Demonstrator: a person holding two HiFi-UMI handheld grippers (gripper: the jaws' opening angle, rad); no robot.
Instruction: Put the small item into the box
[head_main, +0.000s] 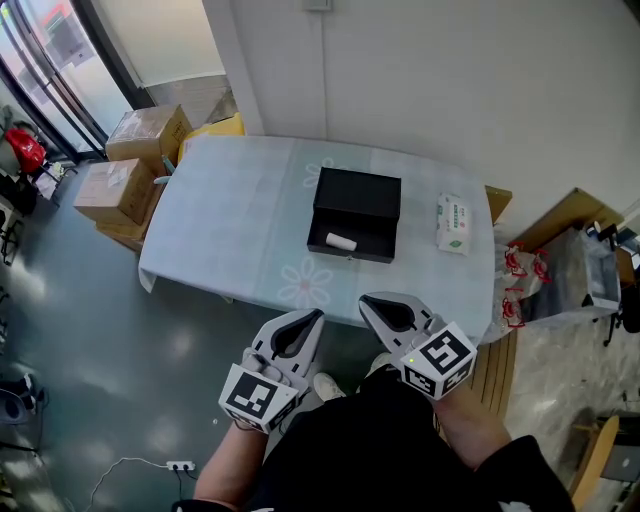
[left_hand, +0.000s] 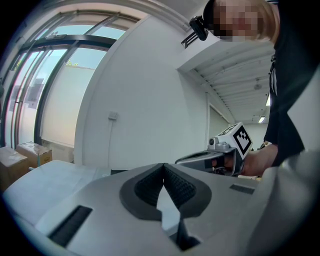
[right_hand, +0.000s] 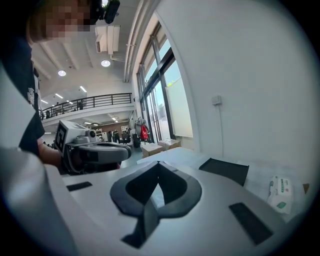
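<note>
**Step in hand.** Judged to be at or past the end of placing: the small white roll (head_main: 340, 241) already lay inside the black box (head_main: 372, 247), and neither gripper carried anything. If the task ends at placing, little remained to do. If the lid was meant to be shut, the next move would call for a reach forward over the table edge to the raised lid on the box's far side.

**Left gripper** (head_main: 314, 318). Jaws together with tips meeting, nothing between them. Held in front of the person's body, short of the near edge of the table (head_main: 240, 220), pointing roughly toward it.

**Right gripper** (head_main: 366, 303). Jaws together and empty. Held just beside the left gripper, its tip at the table's near edge.

**Small white roll.** Lay on its side in the box's tray, toward the near left corner. It was well apart from both grippers, ahead of them across the near strip of tablecloth, and touched by neither.

**Black box.** Open, standing near the middle of the table, between the two grippers' lines of aim.

**Tissue pack** (head_main: 453, 223). Flat on the cloth, to the right of the box and apart from it.

**Cardboard cartons** (head_main: 125, 165). On the floor beyond the table's left end.
</note>
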